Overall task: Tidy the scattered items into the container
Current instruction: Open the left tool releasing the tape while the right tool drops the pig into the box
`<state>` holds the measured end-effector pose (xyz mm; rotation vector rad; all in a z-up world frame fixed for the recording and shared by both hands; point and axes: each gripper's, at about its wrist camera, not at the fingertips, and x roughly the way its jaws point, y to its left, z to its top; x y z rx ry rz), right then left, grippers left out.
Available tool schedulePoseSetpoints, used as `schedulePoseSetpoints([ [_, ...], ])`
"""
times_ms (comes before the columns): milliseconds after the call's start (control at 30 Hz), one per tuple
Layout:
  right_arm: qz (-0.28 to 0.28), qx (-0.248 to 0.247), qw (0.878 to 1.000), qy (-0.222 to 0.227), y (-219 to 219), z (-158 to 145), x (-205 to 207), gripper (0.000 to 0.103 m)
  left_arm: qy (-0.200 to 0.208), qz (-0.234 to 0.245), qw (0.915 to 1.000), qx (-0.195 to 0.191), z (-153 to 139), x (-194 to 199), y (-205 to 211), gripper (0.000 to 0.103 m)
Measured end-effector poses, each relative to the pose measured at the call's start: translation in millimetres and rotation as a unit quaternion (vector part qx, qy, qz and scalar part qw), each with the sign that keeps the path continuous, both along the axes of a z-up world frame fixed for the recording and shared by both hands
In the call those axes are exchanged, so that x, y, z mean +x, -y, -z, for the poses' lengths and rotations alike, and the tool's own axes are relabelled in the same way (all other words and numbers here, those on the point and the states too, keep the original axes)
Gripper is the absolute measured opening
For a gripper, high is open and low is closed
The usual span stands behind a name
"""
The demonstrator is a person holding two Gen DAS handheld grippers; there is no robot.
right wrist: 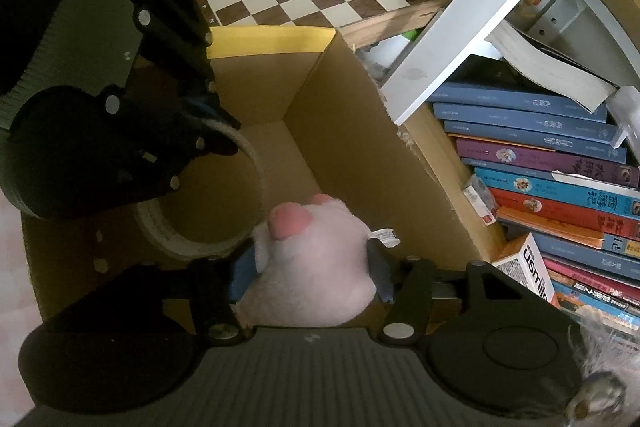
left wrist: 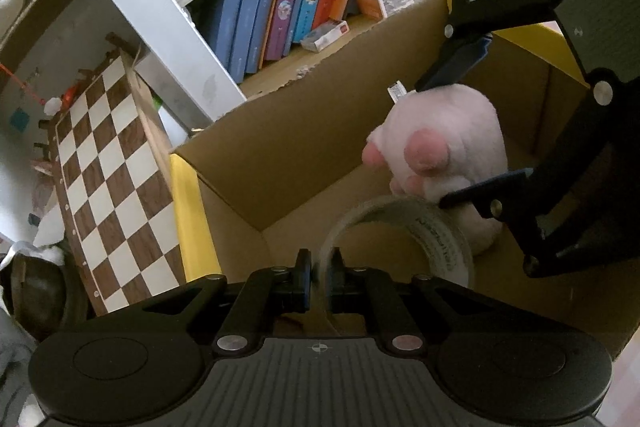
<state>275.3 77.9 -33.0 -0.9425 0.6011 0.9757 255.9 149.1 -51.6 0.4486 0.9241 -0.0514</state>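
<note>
Inside the cardboard box, the left gripper is clamped on the tape roll; the right gripper is clamped around the pink plush paw.

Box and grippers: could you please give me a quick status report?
Left gripper shut on tape roll, over the box. Right gripper shut on plush paw, inside box. Nothing in the way.

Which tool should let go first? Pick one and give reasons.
Probably the left tool: it pinches the tape roll by its wall, low inside the cardboard box. The right tool, holding the pink plush paw, seems to hang higher over the box.
</note>
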Motion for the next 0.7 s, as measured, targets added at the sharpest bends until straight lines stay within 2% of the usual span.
schedulePoseSetpoints([
  [167,0.006,0.009,1.000,0.008,0,-3,0,0.062,0.002,0.003,1.0000,0.002,-2,-1,2,0.021],
  [233,0.010,0.019,1.000,0.019,1,-8,-1,0.067,0.006,0.004,1.0000,0.004,-4,-3,4,0.035],
  [333,0.017,0.035,0.999,0.029,4,-17,-1,0.073,0.019,0.005,0.9998,0.008,-11,-8,8,0.045],
  [433,0.021,0.047,0.998,0.034,8,-28,-4,0.074,0.031,0.006,0.9994,0.012,-19,-13,11,0.056],
  [700,0.061,0.085,0.994,0.022,26,-48,-14,0.074,0.060,0.008,0.9980,0.017,-39,-31,20,0.062],
])
